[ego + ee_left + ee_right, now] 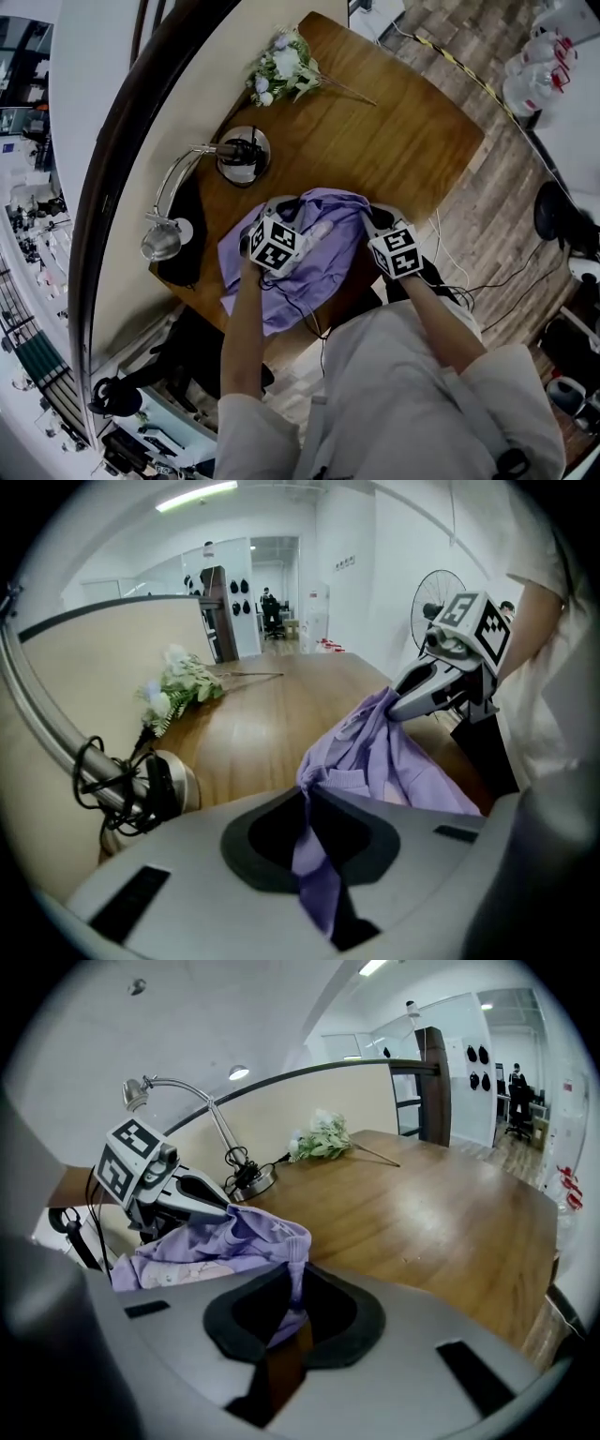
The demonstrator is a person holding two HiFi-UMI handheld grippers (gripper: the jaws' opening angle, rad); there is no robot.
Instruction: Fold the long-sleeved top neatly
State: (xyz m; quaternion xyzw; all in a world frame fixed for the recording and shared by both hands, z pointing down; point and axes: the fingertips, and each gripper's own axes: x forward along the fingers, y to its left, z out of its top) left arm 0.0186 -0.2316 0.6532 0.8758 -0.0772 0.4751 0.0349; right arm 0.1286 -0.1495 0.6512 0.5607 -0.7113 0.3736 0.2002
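Note:
A lilac long-sleeved top (pixel 323 258) lies bunched on the near part of the wooden table (pixel 394 131), one end hanging over the front edge. My left gripper (pixel 272 211) is at the top's far left edge and my right gripper (pixel 371 218) at its far right edge. In the left gripper view the left gripper (pixel 305 794) is shut on a fold of the top (pixel 394 761), and cloth trails between the jaws. In the right gripper view the right gripper (pixel 295 1265) is shut on a gathered edge of the top (pixel 216 1246), which is lifted off the wood.
A desk lamp with a round base (pixel 242 155) and a chrome head (pixel 161 239) stands at the table's left. A bunch of artificial flowers (pixel 281 70) lies at the far left corner. A curved partition (pixel 141 141) borders the table's left side. Cables (pixel 487 281) run over the floor at the right.

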